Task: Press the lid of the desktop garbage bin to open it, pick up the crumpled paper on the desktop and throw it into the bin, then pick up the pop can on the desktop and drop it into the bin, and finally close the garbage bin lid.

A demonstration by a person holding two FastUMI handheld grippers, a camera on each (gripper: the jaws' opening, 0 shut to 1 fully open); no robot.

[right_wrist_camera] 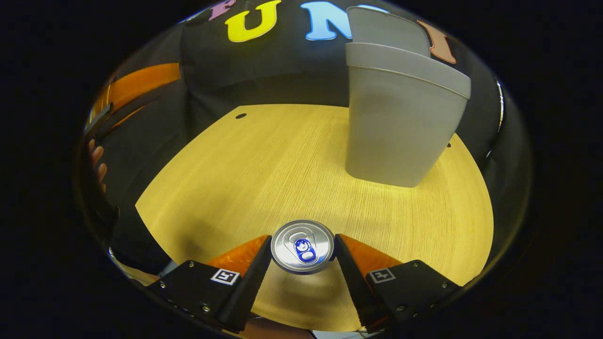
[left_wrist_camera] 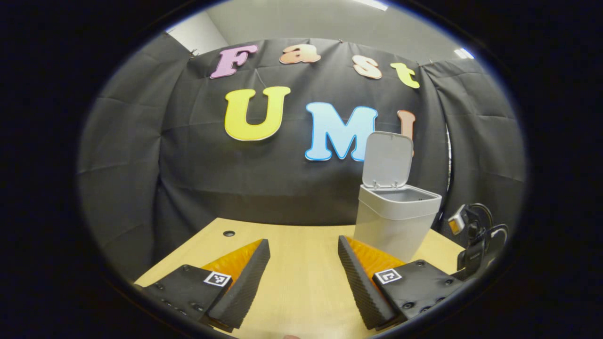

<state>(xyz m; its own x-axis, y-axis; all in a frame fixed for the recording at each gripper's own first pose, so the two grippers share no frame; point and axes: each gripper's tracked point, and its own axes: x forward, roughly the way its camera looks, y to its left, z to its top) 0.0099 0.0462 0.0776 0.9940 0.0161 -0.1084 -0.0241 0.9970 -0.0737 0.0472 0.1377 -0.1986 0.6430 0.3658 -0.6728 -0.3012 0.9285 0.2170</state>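
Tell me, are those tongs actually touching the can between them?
Touching. In the right gripper view, both fingers of the right tongs press against opposite sides of the pop can, with no gap showing on either side.

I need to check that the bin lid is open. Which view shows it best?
The left gripper view: the lid stands upright above the bin, its open mouth visible. The right gripper view looks from lower, showing the lid partly behind the bin's rim.

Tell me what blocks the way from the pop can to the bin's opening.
Nothing visible does. The right tool is shut on the pop can, bare desktop lies between it and the bin, and the lid stands raised.
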